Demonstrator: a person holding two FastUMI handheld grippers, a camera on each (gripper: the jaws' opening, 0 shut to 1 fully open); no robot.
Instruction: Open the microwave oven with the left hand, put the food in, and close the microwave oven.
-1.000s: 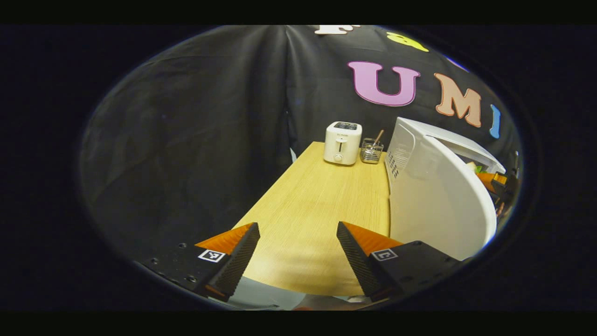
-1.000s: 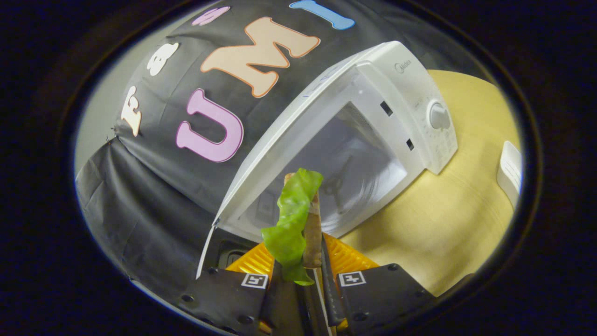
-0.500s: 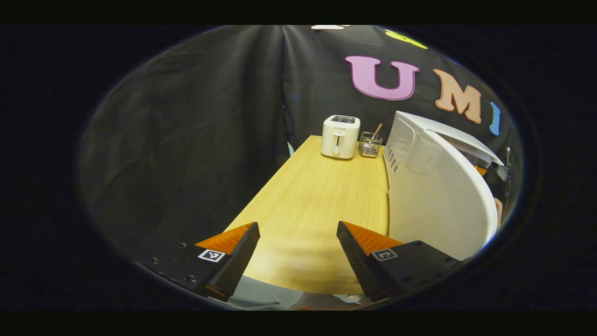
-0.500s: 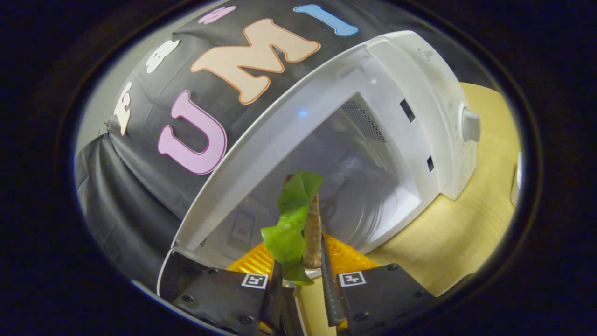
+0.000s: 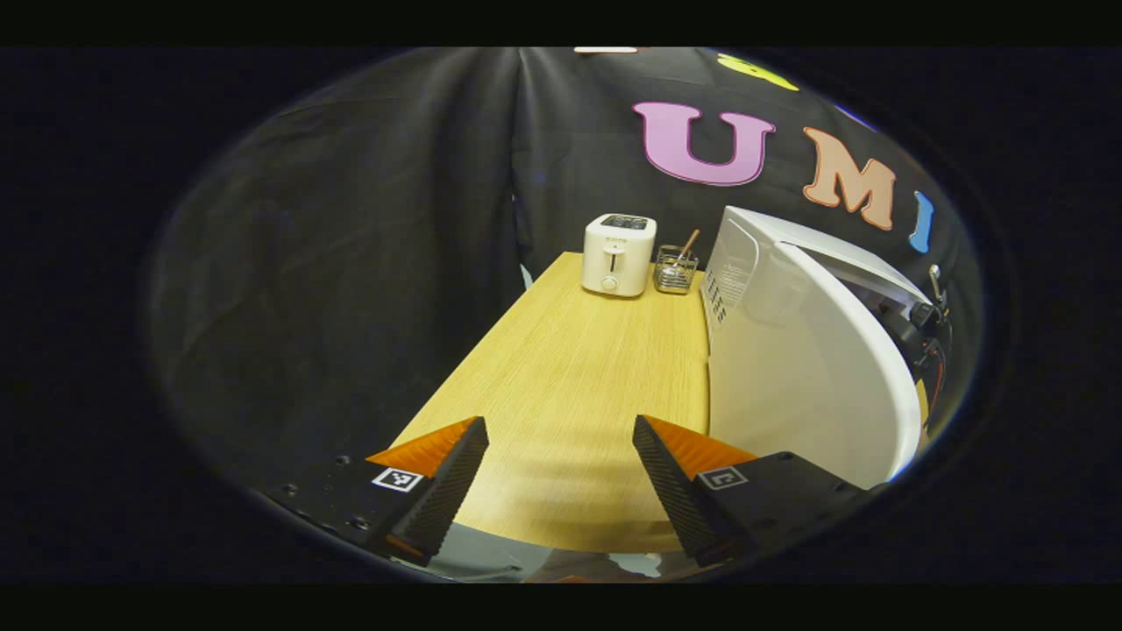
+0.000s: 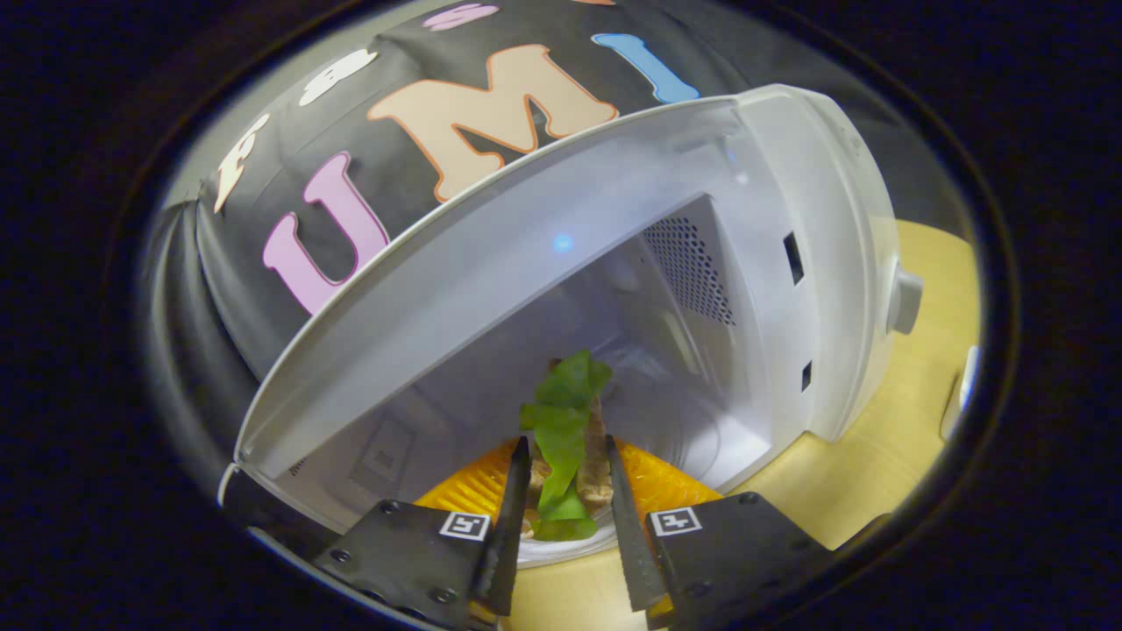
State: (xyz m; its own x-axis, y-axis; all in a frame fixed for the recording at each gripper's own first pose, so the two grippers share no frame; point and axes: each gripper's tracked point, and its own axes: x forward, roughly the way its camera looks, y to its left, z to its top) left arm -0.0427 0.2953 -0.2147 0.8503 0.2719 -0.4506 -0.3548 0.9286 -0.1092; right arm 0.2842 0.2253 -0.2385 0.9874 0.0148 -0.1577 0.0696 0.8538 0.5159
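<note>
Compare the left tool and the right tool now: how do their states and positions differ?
The left tool is wide open and empty; the right tool has the green lettuce-and-bread food between its fingers, though I cannot tell whether they press it. The left tool hangs over the light wooden table beside the open white door; the right tool is at the mouth of the white microwave oven.

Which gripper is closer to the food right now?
Right. The right gripper has the food between its fingers at the microwave mouth. The left gripper hangs open over the table, beside the open door.
</note>
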